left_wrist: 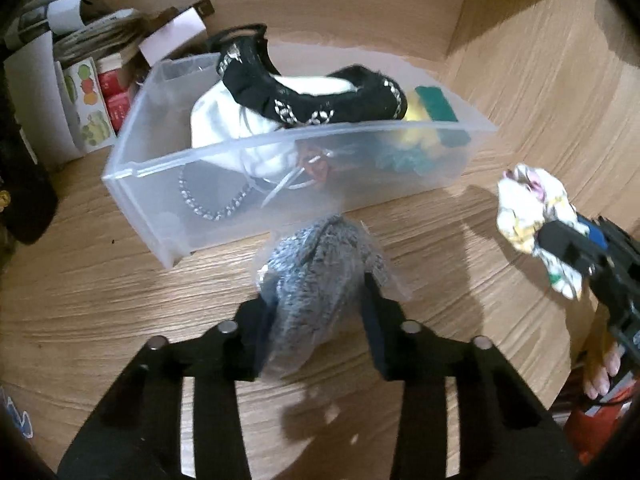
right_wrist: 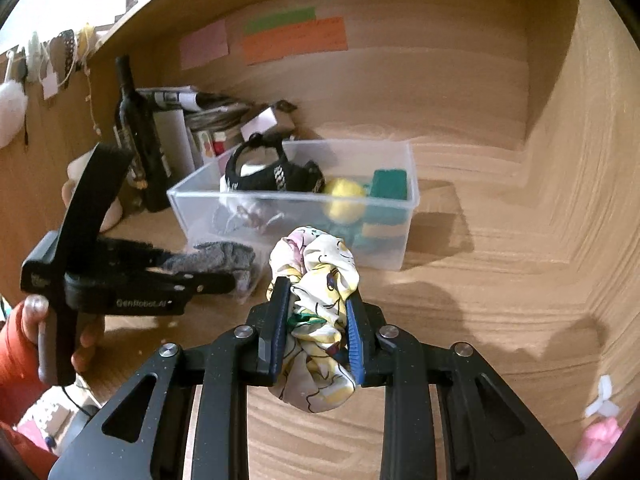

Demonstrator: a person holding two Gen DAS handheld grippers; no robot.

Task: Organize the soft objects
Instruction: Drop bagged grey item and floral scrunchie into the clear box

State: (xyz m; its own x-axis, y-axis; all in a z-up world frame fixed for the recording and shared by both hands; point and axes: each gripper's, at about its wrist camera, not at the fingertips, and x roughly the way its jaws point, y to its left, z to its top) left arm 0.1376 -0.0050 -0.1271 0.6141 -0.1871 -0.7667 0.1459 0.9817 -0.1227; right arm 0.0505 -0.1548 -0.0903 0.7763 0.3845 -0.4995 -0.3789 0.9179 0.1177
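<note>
My left gripper (left_wrist: 316, 300) is shut on a grey fuzzy item in a clear plastic bag (left_wrist: 320, 264), held just in front of the clear plastic bin (left_wrist: 168, 240). The bagged grey item also shows in the right wrist view (right_wrist: 224, 258), as does the left gripper (right_wrist: 236, 276). My right gripper (right_wrist: 316, 300) is shut on a cream floral scrunchie (right_wrist: 320, 280), held above the desk in front of the bin (right_wrist: 400, 256). It shows in the left wrist view (left_wrist: 560, 248) with the scrunchie (left_wrist: 528, 208). The bin holds a black embroidered cloth (left_wrist: 316, 96), a white cloth (left_wrist: 224, 128), a yellow soft item (right_wrist: 344, 196) and a green sponge (right_wrist: 388, 184).
A dark bottle (right_wrist: 136, 136), books and boxes (left_wrist: 80, 80) stand left of the bin against the wooden back wall. Sticky notes (right_wrist: 292, 40) are on the wall. A wooden side wall (left_wrist: 560, 60) rises at the right. A pink item (right_wrist: 600, 440) lies at lower right.
</note>
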